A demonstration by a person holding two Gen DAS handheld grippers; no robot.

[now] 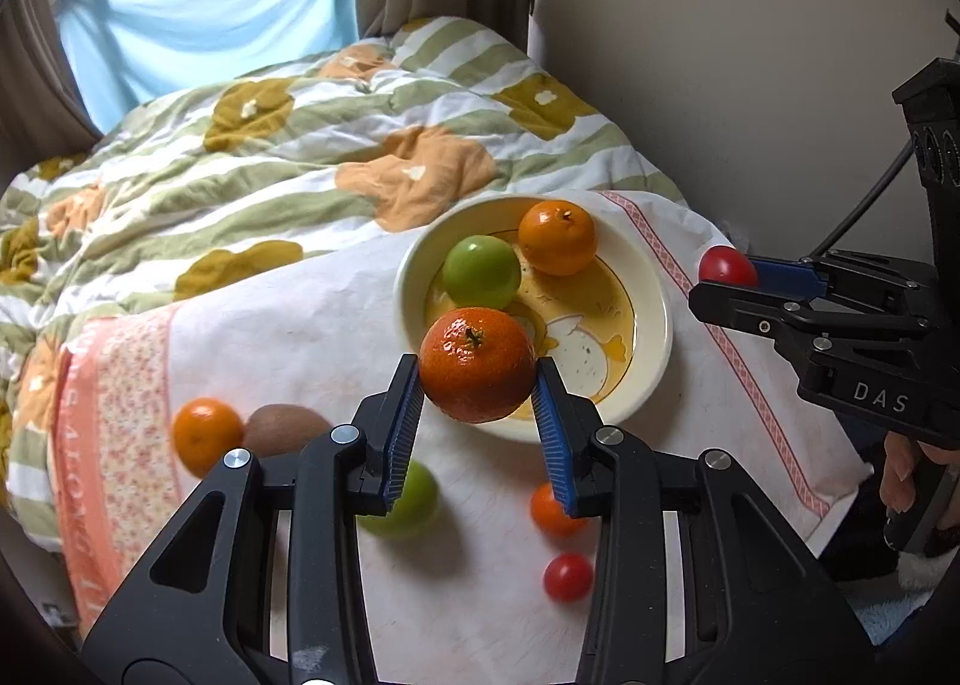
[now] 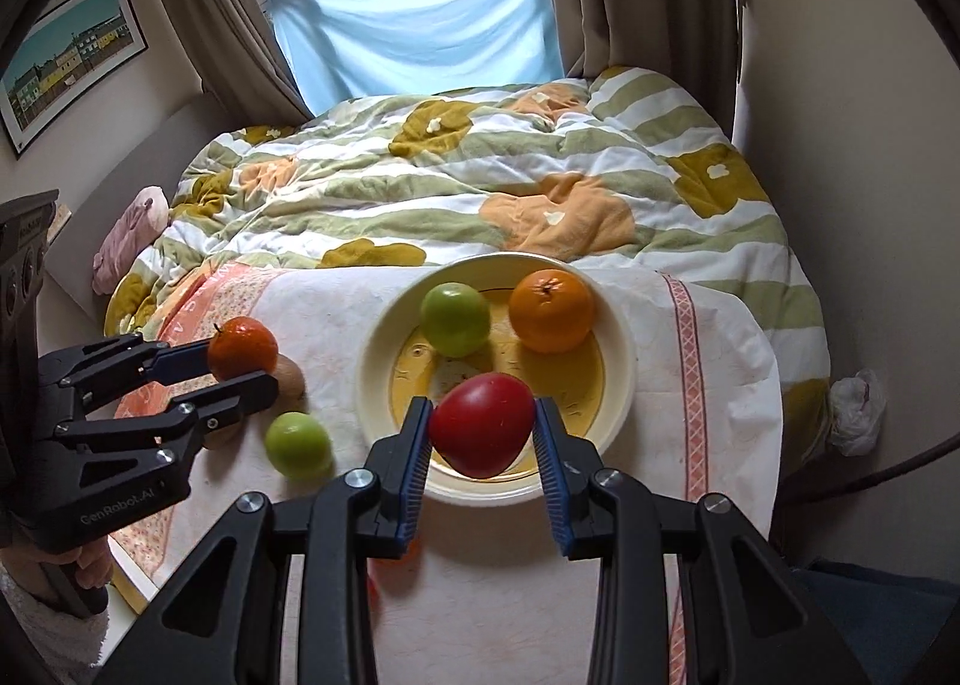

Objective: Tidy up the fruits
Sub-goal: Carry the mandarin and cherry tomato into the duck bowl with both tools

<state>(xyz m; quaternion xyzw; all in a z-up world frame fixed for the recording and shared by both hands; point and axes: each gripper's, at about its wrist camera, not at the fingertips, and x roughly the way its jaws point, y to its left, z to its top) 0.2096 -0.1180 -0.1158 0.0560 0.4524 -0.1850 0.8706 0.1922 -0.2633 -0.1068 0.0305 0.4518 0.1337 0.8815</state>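
The left tongs (image 1: 477, 379) partly hide a green fruit (image 1: 414, 499) and a small orange fruit (image 1: 549, 511).

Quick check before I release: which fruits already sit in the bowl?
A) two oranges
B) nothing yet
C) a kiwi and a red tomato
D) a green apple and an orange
D: a green apple and an orange rest inside the bowl, while the right gripper holds the red tomato above its near rim.
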